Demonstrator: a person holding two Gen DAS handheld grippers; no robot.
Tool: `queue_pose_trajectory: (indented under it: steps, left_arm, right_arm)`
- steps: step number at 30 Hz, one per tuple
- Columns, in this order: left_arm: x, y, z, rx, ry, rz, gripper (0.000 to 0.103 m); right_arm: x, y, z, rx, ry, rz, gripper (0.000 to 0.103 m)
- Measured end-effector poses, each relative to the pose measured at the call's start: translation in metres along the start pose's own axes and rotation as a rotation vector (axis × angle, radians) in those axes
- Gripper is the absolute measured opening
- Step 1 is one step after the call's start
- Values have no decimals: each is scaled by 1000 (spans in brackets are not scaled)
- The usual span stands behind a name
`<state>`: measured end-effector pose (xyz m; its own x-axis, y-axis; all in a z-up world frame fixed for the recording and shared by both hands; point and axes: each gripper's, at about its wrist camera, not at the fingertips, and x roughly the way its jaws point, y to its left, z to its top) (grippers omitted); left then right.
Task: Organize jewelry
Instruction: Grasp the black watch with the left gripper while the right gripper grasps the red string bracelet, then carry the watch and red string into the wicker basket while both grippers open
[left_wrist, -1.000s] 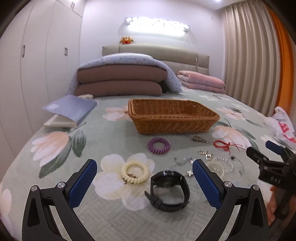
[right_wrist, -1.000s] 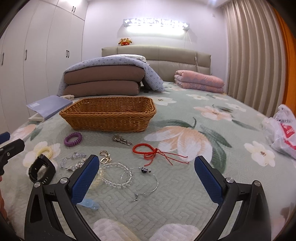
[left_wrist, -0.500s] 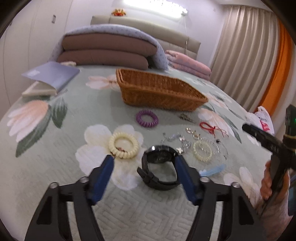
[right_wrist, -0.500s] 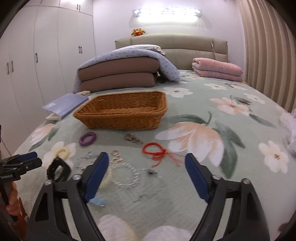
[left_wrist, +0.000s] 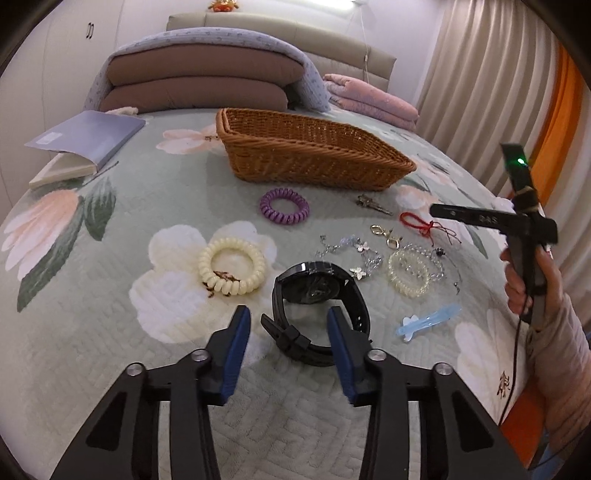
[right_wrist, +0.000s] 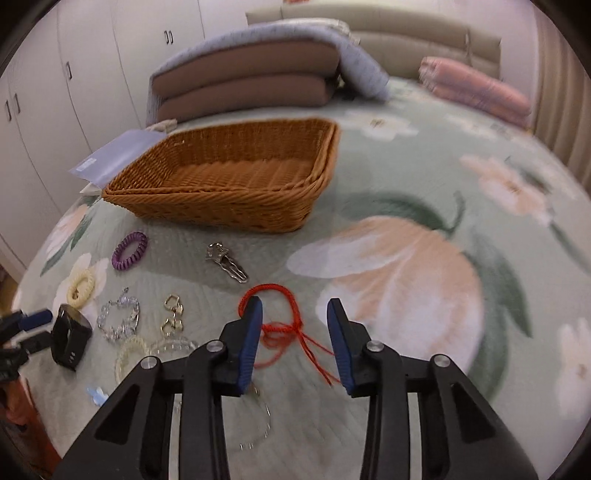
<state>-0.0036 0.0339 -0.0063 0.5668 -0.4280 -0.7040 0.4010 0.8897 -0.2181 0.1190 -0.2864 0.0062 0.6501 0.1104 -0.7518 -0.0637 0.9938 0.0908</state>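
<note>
Both tongs empty, jaws closing: left tongs bracket the black wristwatch, right tongs the red cord bracelet. Descend before you clamp.

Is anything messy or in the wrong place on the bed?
Yes. The basket is empty, while the jewelry lies scattered on the bedspread in front of it: watch, red cord, hair ties and bracelets. Nothing looks broken.

Both wrist views look steeply down, close, sharing the basket.
</note>
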Motion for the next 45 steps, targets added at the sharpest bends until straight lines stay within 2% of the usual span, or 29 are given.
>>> queue_pose_trajectory:
  steps: [1, 2, 7, 11, 13, 14, 16, 20, 28, 32, 36, 39, 45]
  left_arm:
    - [1, 1, 0, -4, 4, 1, 31]
    - [4, 2, 0, -12, 16, 0, 27]
    - [9, 1, 3, -30, 28, 5, 27]
    - [22, 0, 5, -51, 71, 33, 27]
    - [24, -2, 5, -51, 81, 47, 26]
    - [24, -2, 5, -49, 81, 52, 24]
    - [24, -4, 5, -47, 80, 52, 20]
    - [19, -6, 5, -32, 45, 14, 12]
    - [11, -9, 6, -22, 9, -14, 12]
    - [-5, -10, 14, -22, -46, -35, 12]
    - [-14, -16, 38, 4, -81, -27, 12]
    - [-18, -20, 72, 21, -109, -35, 12]
    - [-6, -27, 149, 50, -168, -26, 12]
  right_arm:
    - [3, 2, 1, -11, -2, -9, 39]
    - [7, 5, 3, -27, -6, -19, 39]
    - [28, 11, 0, -46, 24, -24, 39]
    - [38, 22, -2, -106, 40, -73, 38]
    - [40, 30, -4, -138, 43, -80, 19]
    - [39, 31, -4, -145, 42, -87, 18]
    - [39, 33, -5, -154, 35, -96, 6]
    - [31, 29, -5, -128, 7, -85, 6]
    - [11, 24, -8, -97, -66, -61, 6]
    - [-3, 25, -6, -81, -110, -34, 6]
    - [-19, 28, 0, -76, -149, -23, 6]
    - [-34, 30, 16, -56, -176, -1, 6]
    - [-41, 30, 72, -30, -227, -9, 6]
